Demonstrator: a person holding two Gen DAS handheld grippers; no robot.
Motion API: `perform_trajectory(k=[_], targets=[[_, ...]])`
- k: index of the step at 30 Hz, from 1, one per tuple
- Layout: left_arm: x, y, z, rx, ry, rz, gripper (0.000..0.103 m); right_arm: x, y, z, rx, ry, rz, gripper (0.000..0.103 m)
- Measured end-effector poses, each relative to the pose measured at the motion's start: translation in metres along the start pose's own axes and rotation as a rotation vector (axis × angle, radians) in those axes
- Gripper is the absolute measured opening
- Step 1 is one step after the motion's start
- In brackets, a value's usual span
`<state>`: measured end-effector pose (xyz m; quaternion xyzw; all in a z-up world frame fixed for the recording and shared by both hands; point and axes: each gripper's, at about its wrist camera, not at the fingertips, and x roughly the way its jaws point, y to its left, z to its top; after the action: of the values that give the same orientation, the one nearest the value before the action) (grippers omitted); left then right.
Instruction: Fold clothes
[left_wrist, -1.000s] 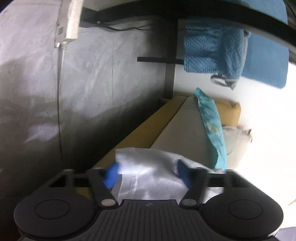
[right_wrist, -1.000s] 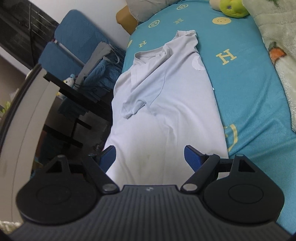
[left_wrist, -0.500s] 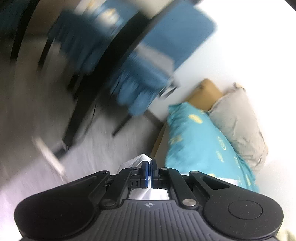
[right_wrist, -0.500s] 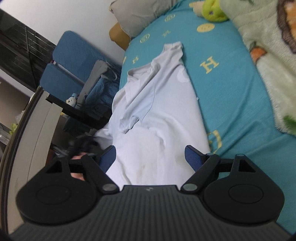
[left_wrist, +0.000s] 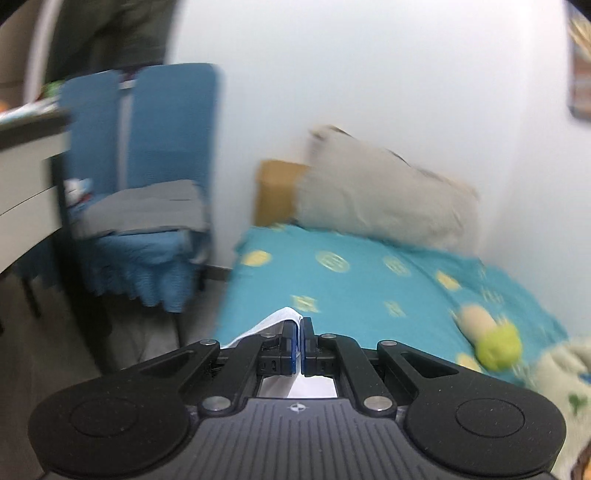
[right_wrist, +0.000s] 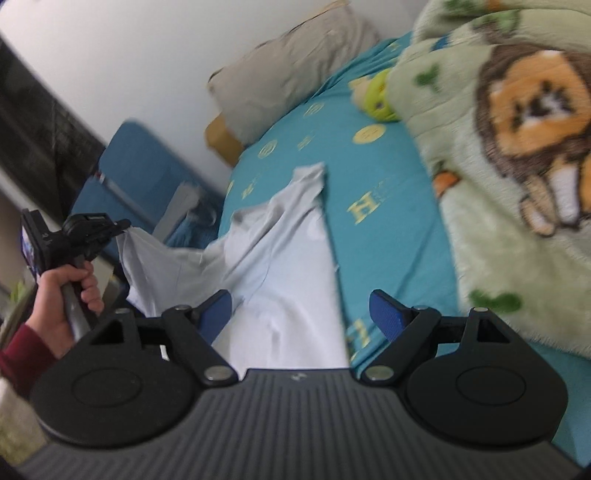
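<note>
Shirt: white T-shirt (right_wrist: 295, 288), thin, light and limp, lies along the teal bed sheet (right_wrist: 391, 229), one edge lifted.
Left tool (left_wrist: 298, 341): pressed together, pinching the shirt's hem.
Right tool (right_wrist: 301, 308): spread over the shirt, holding nothing.
Hold: best at hems or corners.
Room: pillow (right_wrist: 280, 74) beyond the shirt, lion blanket (right_wrist: 517, 166) beside it.

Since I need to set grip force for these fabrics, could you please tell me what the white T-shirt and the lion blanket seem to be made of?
White T-shirt: thin, matte knit, probably cotton jersey; it drapes in soft folds where the left gripper lifts its edge. Lion blanket: thick, fuzzy fleece or plush, judging by its napped surface; the blur leaves the fibre open.
</note>
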<state>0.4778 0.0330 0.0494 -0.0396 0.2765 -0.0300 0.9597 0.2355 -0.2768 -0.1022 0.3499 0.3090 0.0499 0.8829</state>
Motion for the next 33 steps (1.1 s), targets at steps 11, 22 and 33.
perform_trajectory(k=[11,22,33], targets=[[0.075,-0.129,-0.101,0.198,0.133,-0.082,0.014,0.014,-0.035,0.012,0.084,-0.044,-0.066,0.084],[-0.039,-0.067,-0.155,0.118,0.048,-0.102,0.076,0.022,-0.023,0.008,-0.029,-0.056,-0.078,0.084],[-0.194,0.008,-0.242,0.082,-0.104,-0.082,0.08,0.002,0.016,-0.028,-0.254,-0.066,-0.006,0.083]])
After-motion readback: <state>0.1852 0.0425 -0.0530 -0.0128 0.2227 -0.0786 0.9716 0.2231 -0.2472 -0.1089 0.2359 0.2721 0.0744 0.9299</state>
